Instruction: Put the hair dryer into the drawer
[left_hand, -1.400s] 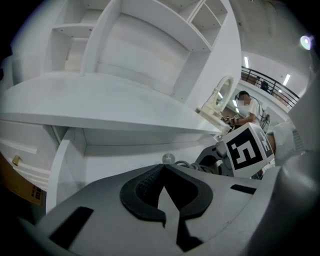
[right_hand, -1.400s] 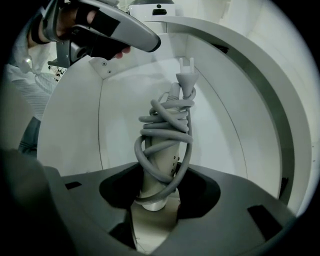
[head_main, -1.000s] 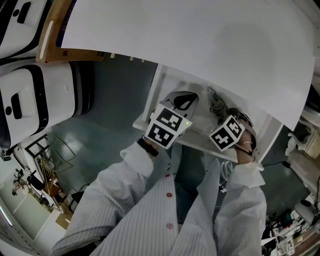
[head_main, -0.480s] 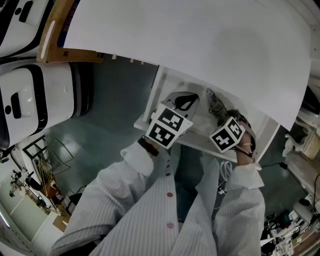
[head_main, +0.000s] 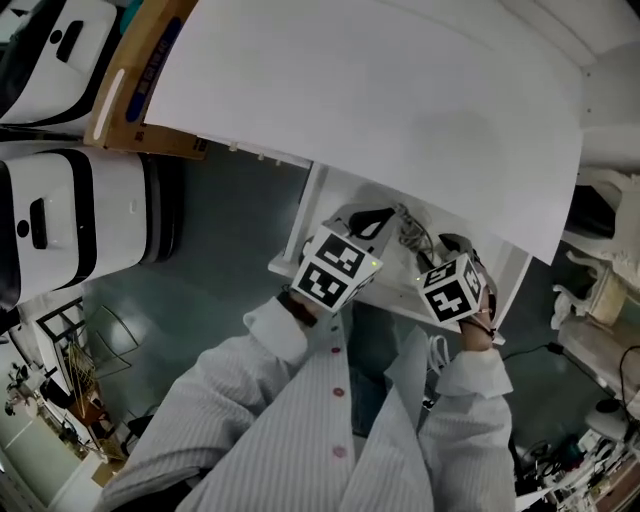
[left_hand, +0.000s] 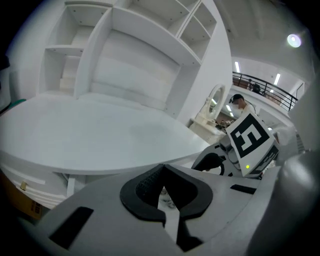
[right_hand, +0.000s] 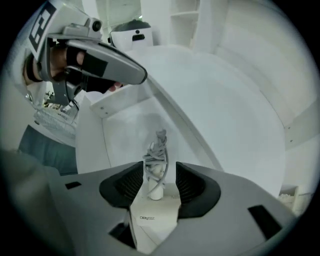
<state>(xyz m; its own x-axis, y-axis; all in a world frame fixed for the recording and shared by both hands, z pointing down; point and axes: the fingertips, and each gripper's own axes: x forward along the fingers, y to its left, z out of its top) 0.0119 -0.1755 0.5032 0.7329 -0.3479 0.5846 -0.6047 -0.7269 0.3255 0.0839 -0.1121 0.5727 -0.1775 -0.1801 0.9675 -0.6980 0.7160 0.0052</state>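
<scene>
The white hair dryer (right_hand: 150, 216) sits between the jaws of my right gripper (right_hand: 159, 182), which is shut on it. Its handle and bundled grey cord (right_hand: 157, 150) point into the open white drawer (right_hand: 115, 132). From the head, the drawer (head_main: 300, 228) stands pulled out under the white table top (head_main: 380, 110), with the cord (head_main: 413, 230) over its inside. The right gripper (head_main: 457, 250) is at the drawer's right part. My left gripper (head_main: 368, 218) reaches over the drawer's front left; its jaws (left_hand: 164, 187) stand almost together with only a thin white slit between them.
Large white machines (head_main: 60, 215) and a cardboard box (head_main: 130, 90) stand left of the table. White shelves (left_hand: 125, 45) rise behind the table top. A person (left_hand: 240, 102) is far off at the right. Grey floor (head_main: 220, 270) lies left of the drawer.
Both grippers sit slightly lower and closer together at the drawer; the right one still carries the dryer. The head camera has shifted, so more table top shows.
</scene>
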